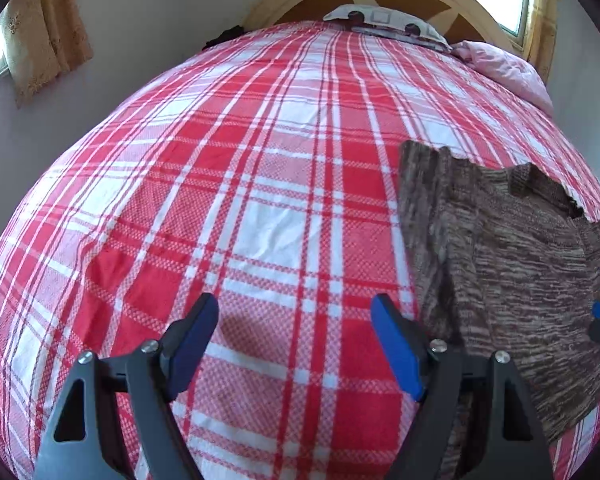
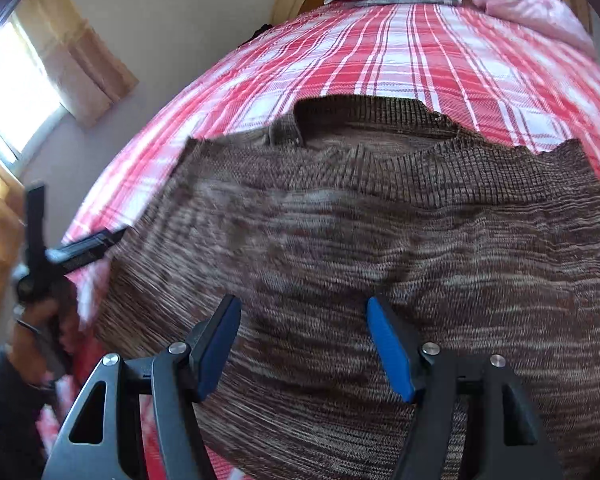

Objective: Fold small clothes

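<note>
Blue-padded right tongs (image 2: 303,344) sit at the bottom of the frame, spread wide and empty over a brown knit sweater (image 2: 380,248) that fills the middle, lying flat on the plaid bed (image 2: 380,52). Left tongs (image 1: 294,344) are wide and empty too, over bare bedding with the sweater off to the right. Looks soft, floppy and stretchy, a bit weighty, not slippery. I'd pinch the shoulders or hem corners so it doesn't sag.
</note>
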`<state>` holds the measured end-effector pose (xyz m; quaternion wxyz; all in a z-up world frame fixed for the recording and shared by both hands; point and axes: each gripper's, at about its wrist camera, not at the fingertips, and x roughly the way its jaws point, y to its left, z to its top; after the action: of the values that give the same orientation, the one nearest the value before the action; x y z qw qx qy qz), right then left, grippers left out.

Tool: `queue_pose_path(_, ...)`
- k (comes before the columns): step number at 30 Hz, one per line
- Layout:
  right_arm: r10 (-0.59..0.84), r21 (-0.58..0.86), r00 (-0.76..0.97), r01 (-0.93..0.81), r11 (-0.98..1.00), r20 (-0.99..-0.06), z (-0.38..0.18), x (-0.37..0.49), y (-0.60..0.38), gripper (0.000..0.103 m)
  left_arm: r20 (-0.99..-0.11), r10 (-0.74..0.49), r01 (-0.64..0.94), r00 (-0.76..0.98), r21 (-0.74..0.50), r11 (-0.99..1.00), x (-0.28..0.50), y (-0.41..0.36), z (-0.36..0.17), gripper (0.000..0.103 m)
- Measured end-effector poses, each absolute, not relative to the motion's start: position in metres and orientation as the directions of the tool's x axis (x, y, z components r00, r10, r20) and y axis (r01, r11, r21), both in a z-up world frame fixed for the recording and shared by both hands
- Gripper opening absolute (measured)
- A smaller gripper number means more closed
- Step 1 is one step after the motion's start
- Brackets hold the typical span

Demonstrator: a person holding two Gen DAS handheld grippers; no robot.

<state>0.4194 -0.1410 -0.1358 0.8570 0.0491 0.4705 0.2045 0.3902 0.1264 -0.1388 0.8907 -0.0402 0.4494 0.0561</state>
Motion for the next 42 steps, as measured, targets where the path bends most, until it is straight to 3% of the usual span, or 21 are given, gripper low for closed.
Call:
queue_pose_path(7, 0.280, 0.125, 0.528, -0.310, 0.942, -0.802, -0.135, 0.390, -0.127, 0.066, -0.780, 0.102, -0.093, 0.617, 0.056, 0.994, 0.378, 0.104, -0.138, 0.081)
queue_pose_path(12, 0.279, 0.113, 0.503, -0.336, 0.935, -0.818, -0.136, 0.377, -0.116, 0.067, -0.782, 0.093, -0.108, 0.616, 0.034, 0.994, 0.378, 0.108, -0.140, 0.081)
queue_pose_path(15, 0.201, -0.015, 0.557, -0.359, 0.933, -0.806, -0.143, 0.359, -0.103, 0.068, -0.785, 0.078, -0.105, 0.615, 0.017, 0.994, 0.377, 0.111, -0.141, 0.081)
queue_pose_path(23, 0.243, 0.027, 0.559, -0.365, 0.931, -0.793, -0.146, 0.340, -0.118, 0.068, -0.800, 0.050, -0.097, 0.598, -0.010, 0.995, 0.373, 0.115, -0.144, 0.081)
queue_pose_path(30, 0.230, -0.068, 0.608, -0.426, 0.902, -0.760, -0.133, 0.323, -0.085, 0.068, -0.797, 0.076, -0.081, 0.599, 0.033, 0.996, 0.368, 0.126, -0.142, 0.081)
queue_pose_path(42, 0.260, -0.200, 0.639, -0.555, 0.808, -0.724, -0.130, 0.296, -0.034, 0.068, -0.810, 0.051, -0.081, 0.584, 0.004, 0.997, 0.367, 0.135, -0.147, 0.081)
